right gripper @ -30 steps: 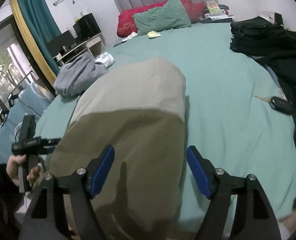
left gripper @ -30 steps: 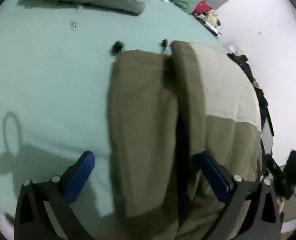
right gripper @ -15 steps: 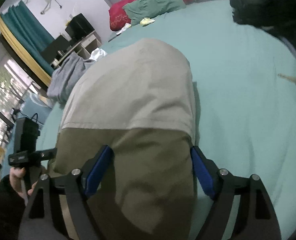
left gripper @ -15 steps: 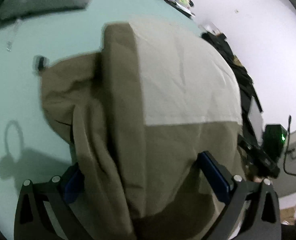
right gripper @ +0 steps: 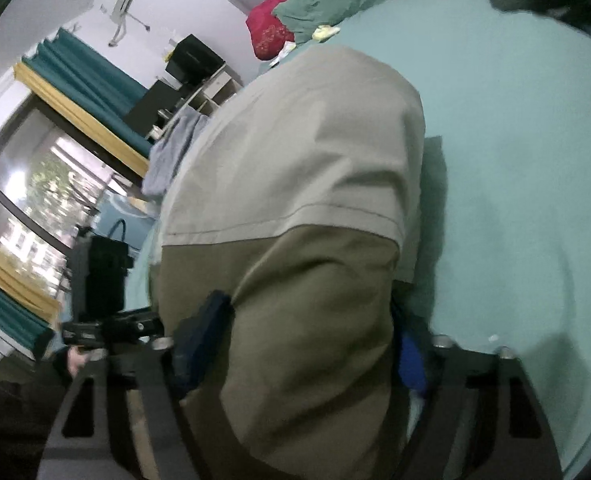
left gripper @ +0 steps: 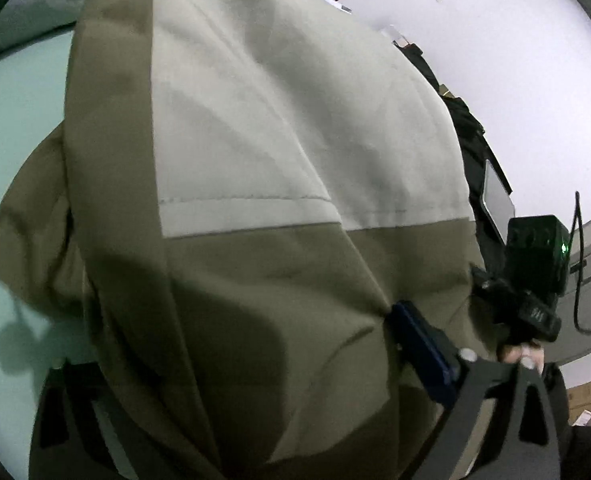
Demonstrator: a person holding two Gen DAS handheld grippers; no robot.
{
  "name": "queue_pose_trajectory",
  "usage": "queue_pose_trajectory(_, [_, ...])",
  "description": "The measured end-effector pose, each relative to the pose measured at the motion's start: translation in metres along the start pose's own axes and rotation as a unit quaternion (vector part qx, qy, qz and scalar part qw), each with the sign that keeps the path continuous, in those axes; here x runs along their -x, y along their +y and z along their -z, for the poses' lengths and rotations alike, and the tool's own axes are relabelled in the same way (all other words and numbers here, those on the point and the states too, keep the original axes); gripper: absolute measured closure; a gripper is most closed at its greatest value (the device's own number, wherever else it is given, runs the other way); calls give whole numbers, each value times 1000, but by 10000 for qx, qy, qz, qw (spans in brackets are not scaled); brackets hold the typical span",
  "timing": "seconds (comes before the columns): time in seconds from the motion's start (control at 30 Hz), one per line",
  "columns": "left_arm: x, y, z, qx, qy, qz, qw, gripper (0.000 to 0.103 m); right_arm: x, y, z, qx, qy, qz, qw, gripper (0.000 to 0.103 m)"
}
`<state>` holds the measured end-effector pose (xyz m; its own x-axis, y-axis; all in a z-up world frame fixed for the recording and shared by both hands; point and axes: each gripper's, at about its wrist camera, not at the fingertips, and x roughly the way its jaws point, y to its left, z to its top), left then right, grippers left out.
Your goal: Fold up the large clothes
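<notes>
Fold step in hand: both hand-held grippers, left [left gripper: 231, 364] and right [right gripper: 303, 344], were just closing on the garment [left gripper: 295, 140] lying between their jaws; a firm pinch was needed next before lifting it off the bed [right gripper: 515, 140].

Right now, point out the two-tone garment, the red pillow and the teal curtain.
two-tone garment [left gripper: 279, 128]: left wrist view, its pale panel.
red pillow [right gripper: 269, 32]: right wrist view, its front face.
teal curtain [right gripper: 87, 76]: right wrist view, upper folds.

Olive-and-beige garment [left gripper: 279, 208], teal bedsheet [right gripper: 527, 152], blue-padded tongs [right gripper: 307, 344]

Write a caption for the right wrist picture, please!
Right hand-held gripper closing around a folded olive and beige cloth jacket on the green bed sheet.
</notes>
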<state>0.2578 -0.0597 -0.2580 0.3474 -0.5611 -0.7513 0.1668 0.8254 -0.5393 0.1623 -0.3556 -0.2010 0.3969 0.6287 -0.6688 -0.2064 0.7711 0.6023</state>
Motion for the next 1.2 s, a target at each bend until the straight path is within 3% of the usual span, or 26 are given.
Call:
queue_pose_trajectory(0.1, [3,-4,3,-86,-36,-125,9999,37,2,14,3,266,-113,295,9991,55])
queue_pose_trajectory(0.17, [8,-10,6,-180,-213,-261,9993,61,4,25,2,434,-218,414,9980,60])
queue_pose_trajectory(0.27, [15,-34,14,-570,-538,-756,9941,71,11,39,2,645,-396,534,9957,65])
queue_pose_trajectory(0.33, [17,-41,14,-612,-655,-814,9926,74,18,49,4,777,-548,602,9936,68])
queue_pose_trajectory(0.6, [57,-49,21,-793,-1078,-739,9882,79,51,86,9,1122,-1018,567,9868,75])
queue_pose_trajectory(0.9, [136,-69,15,-1265,-1747,-834,9729,79,88,140,-5,1434,-1679,464,9742,75])
queue_pose_trajectory(1.2, [205,-69,26,-1442,-2283,-841,9592,79,109,198,-25,1900,-2022,483,9595,75])
